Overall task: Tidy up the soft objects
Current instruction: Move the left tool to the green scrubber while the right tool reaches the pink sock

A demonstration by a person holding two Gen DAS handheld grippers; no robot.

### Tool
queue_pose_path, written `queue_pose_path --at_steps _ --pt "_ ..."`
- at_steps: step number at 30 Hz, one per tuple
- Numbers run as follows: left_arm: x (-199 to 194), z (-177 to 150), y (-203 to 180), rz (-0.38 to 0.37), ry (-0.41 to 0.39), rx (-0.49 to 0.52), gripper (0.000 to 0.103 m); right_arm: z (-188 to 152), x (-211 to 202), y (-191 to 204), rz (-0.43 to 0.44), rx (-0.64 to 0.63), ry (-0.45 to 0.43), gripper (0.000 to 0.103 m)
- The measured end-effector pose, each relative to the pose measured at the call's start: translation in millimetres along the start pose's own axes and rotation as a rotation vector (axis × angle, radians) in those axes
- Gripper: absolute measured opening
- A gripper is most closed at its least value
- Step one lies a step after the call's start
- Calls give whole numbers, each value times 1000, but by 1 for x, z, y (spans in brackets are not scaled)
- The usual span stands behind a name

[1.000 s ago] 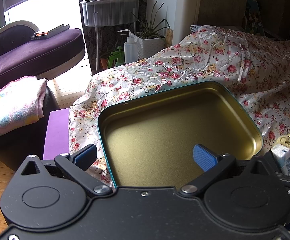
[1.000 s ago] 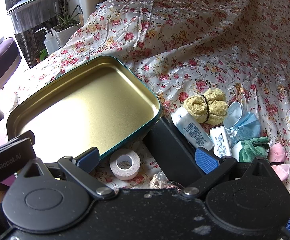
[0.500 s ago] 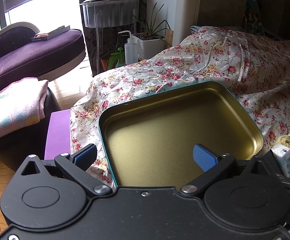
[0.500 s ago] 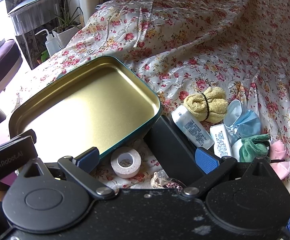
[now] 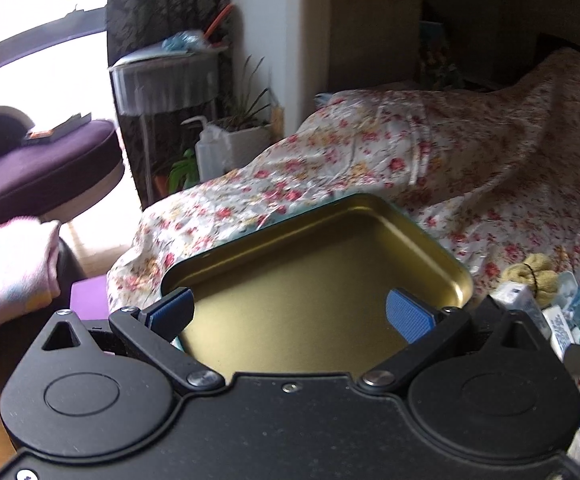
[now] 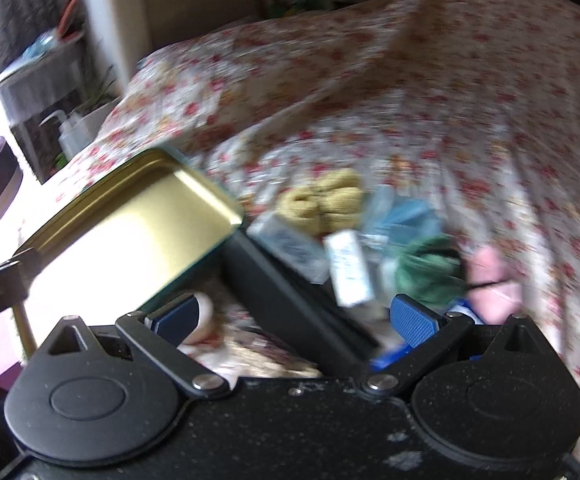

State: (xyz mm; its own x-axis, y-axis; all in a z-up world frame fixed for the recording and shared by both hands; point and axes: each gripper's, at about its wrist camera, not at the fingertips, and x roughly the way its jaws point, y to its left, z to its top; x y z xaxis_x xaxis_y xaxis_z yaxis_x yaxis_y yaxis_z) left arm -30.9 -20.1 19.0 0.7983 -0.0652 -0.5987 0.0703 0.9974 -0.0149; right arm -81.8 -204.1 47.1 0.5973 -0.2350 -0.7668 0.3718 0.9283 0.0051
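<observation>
An empty gold tin tray with a teal rim (image 5: 441, 258) (image 6: 194, 178) lies on the floral bedspread (image 5: 489, 168) (image 6: 409, 92). My left gripper (image 5: 290, 312) is open and empty over the tray's near side. My right gripper (image 6: 295, 316) is open and empty, low over the clutter right of the tray. Beyond it lie a yellow rolled towel (image 6: 325, 200) (image 5: 529, 276), a blue face mask (image 6: 405, 216), a green cloth (image 6: 429, 268), a pink cloth (image 6: 493, 276), tissue packs (image 6: 347, 268) and a tape roll (image 6: 204, 316). The right wrist view is blurred.
A black bar (image 6: 290, 300) runs between my right fingers. Left of the bed stand a purple chaise (image 5: 42, 168), a folded pink towel (image 5: 10, 264), a squeeze bottle (image 5: 206, 152) and a potted plant (image 5: 246, 132). A clear side table (image 5: 166, 76) stands by the window.
Both grippers have swung right and tilted up; the tray sits lower and more to the left in the views. The right wrist view is now motion-blurred. Both grippers stay open.
</observation>
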Motion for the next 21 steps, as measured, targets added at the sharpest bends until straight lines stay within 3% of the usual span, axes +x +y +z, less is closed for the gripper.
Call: queue_pose_path --at_steps 9,15,21 --pt "-11 -11 -40 -117 -3 188 99 -33 -34 -101 -146 235 -87 102" --pt "-25 -35 -73 -281 64 342 99 -56 -35 -148 -249 299 -55 97" --pt "-39 -53 -95 -408 128 470 99 -74 -30 -172 -263 335 -24 91"
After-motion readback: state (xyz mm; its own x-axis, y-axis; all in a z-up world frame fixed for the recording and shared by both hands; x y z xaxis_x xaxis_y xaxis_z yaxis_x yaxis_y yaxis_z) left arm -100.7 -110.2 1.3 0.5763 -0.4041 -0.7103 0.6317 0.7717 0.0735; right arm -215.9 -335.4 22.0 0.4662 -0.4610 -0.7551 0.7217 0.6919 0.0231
